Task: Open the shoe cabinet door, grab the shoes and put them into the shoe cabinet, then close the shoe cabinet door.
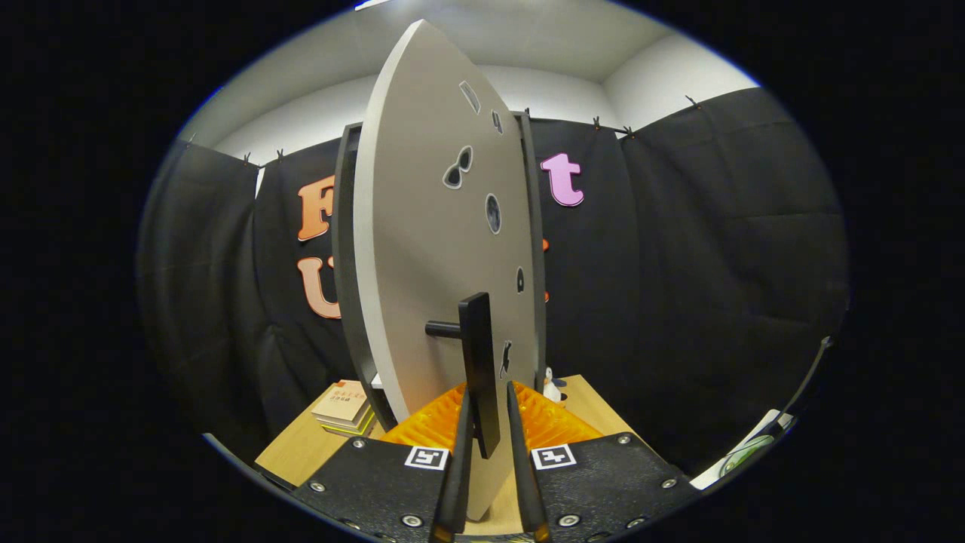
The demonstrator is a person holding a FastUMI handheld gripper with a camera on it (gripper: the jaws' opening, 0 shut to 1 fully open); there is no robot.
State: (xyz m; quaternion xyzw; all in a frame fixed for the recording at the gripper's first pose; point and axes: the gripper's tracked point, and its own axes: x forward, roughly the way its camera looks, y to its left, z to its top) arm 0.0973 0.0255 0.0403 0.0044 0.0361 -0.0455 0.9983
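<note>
The shoe cabinet door (430,249) is a pale grey panel with small dark cut-out shapes. It stands swung out toward me, nearly edge-on. Its black bar handle (476,354) sticks out on a short post. My gripper (488,394) is shut on the lower part of that handle, one finger on each side of the bar. The cabinet's dark frame (344,264) shows behind the door on the left and right.
The cabinet stands on a wooden table (298,452). A stack of books (344,407) lies left of the door. An orange ribbed mat (550,426) lies just beyond my fingers, with a small white figure (551,386) at its far end. Black cloth walls surround the table.
</note>
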